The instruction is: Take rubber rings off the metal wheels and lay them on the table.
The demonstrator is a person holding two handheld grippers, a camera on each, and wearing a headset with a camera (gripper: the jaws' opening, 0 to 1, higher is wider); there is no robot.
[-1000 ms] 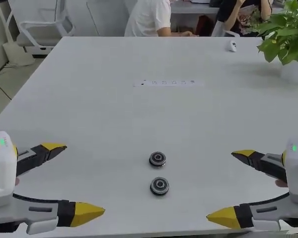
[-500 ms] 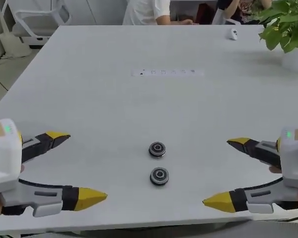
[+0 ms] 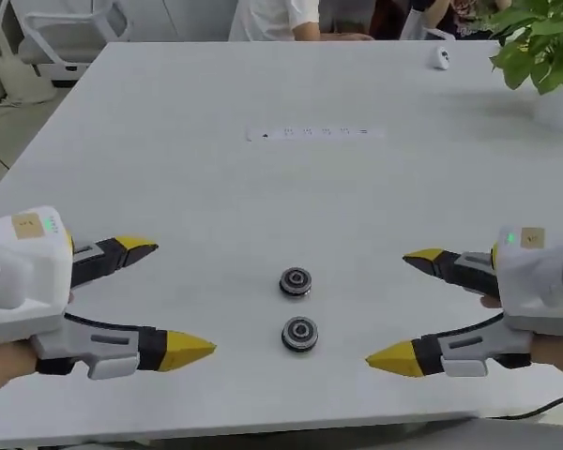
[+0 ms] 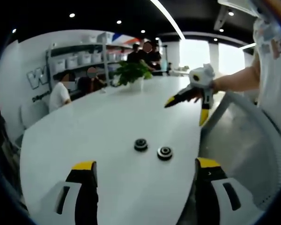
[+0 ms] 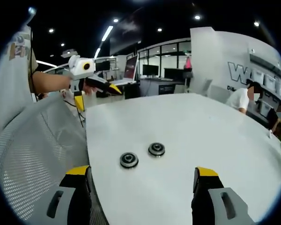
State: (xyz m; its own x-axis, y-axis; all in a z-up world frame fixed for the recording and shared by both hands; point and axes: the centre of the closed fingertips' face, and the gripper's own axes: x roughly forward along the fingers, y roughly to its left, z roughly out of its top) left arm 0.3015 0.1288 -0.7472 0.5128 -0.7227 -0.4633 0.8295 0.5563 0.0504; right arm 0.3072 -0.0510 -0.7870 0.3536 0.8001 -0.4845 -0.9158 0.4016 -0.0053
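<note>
Yellow-tipped jaws stand spread wide on both tools, grasping nothing. The left gripper [image 3: 183, 297] is held low over the near left of the white table [image 3: 291, 197], pointing inward to the right. The right gripper [image 3: 387, 306] mirrors it from the near right, pointing left. The table's near edge runs just below both. Between them, well apart from either, the nearer wheel [image 3: 300, 334] and the farther wheel [image 3: 296, 281] lie flat on the table. They are close together but not touching, each with a dark ring round a metal hub. Beyond the wheels open tabletop runs to a pale strip [image 3: 310, 133] with small marks. The gripper views add a mesh chair back [image 4: 239, 136] at the near edge, beside the person. At the far end are a potted plant [image 3: 537, 52] and seated people [image 3: 277, 19].
</note>
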